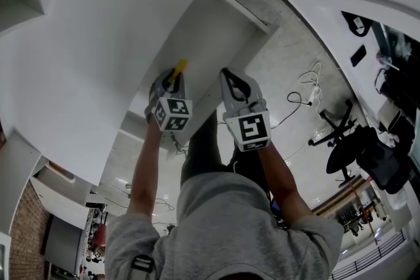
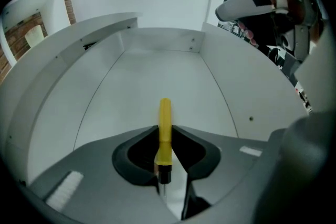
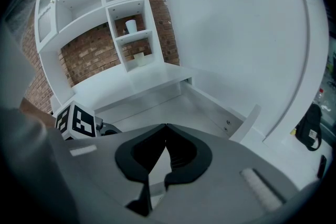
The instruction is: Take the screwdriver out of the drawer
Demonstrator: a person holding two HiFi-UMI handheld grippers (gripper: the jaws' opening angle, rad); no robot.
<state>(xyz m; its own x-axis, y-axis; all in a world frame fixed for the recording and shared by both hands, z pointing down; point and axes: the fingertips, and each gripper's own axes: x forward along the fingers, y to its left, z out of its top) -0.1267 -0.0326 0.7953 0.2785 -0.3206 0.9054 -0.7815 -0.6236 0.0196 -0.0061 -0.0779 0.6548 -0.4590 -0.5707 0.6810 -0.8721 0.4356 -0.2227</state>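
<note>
The white drawer (image 1: 220,26) stands pulled out below the white top. In it my left gripper (image 1: 172,80) points steeply down, shut on the yellow handle of the screwdriver (image 1: 178,67). In the left gripper view the screwdriver (image 2: 165,122) stands between the jaw tips, handle toward the drawer's floor (image 2: 157,73), black collar and thin shaft toward the camera. My right gripper (image 1: 228,75) hovers just right of it over the drawer's front edge, shut with nothing between its jaws (image 3: 166,126). The left gripper's marker cube (image 3: 77,119) shows in the right gripper view.
A wide white top (image 1: 98,42) lies left of the drawer. White shelves against a brick wall (image 3: 131,34) stand behind. On the floor to the right are cables (image 1: 308,85) and a black office chair (image 1: 351,147).
</note>
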